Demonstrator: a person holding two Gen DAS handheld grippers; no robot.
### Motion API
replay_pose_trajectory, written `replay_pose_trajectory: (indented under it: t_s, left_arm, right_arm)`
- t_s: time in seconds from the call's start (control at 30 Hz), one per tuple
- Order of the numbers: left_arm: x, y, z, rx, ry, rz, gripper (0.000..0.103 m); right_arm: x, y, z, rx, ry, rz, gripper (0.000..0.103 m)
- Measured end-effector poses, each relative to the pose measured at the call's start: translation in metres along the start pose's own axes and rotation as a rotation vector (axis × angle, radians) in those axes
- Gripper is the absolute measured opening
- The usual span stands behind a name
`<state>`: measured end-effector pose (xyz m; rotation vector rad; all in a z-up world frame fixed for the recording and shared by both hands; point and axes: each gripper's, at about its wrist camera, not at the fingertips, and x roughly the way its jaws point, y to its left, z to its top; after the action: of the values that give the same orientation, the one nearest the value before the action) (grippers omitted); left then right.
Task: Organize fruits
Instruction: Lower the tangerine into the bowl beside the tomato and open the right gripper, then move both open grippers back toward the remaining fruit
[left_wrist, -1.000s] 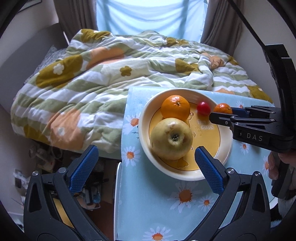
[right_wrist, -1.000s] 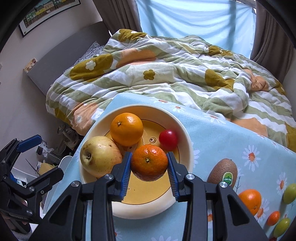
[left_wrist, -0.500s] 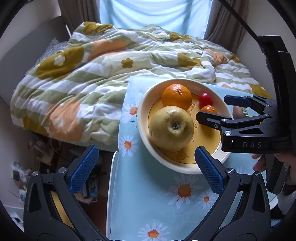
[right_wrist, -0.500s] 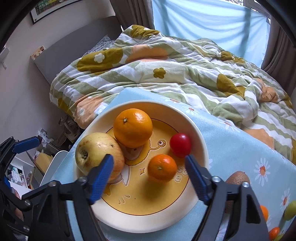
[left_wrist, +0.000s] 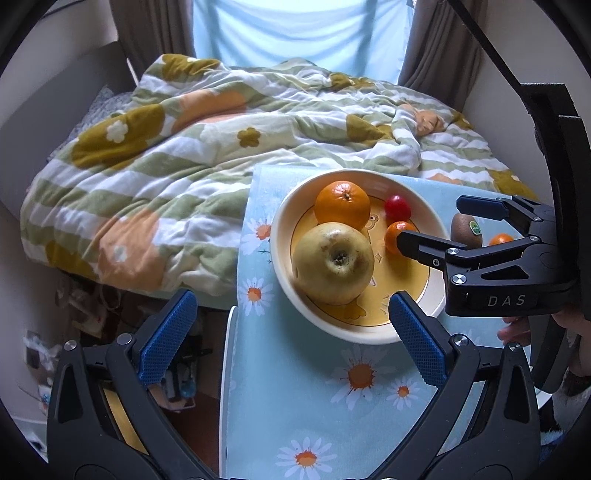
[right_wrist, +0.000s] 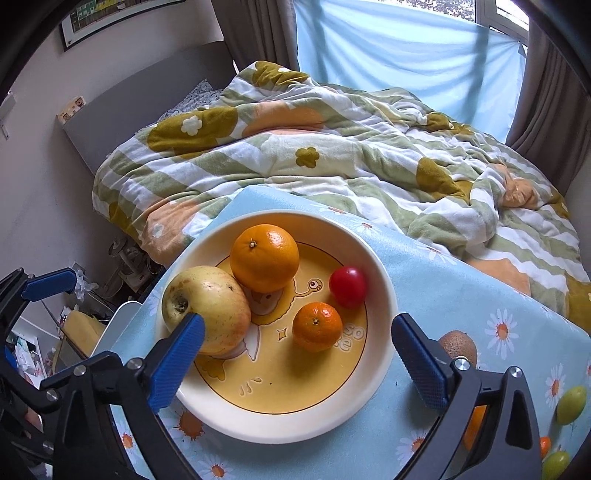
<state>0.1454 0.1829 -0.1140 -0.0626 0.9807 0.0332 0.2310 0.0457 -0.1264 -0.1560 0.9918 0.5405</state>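
While the right hand-held gripper (right_wrist: 295, 354) hangs spread and empty, the small mandarin (right_wrist: 317, 326) lies in the plate (right_wrist: 384, 295) between its fingers.

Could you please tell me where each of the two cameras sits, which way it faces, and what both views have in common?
Left wrist: on the left gripper, facing the bed across the table's left edge; its open blue fingers show, and the right gripper enters from the right.
Right wrist: on the right gripper, looking down over the bowl; its open fingers show, the left gripper at far left.
Shared: bowl, apple, kiwi, quilt.
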Motion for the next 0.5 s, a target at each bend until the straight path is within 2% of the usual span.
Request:
replay_pose_trajectory:
  t_s: [0.33,0.5]
  left_arm:
    - [-0.023,-0.001,0.011,0.052,-0.045,-0.033,0.103]
    - [-0.037,-0.005,0.020,0.112,-0.084,-0.059,0.103]
  right_arm:
    - [-0.041,0.007,0.002,0.068,-0.055,-0.029,0.101]
    - [-0.066,0.011,-0.001,0.104,-0.092,-0.078,0.101]
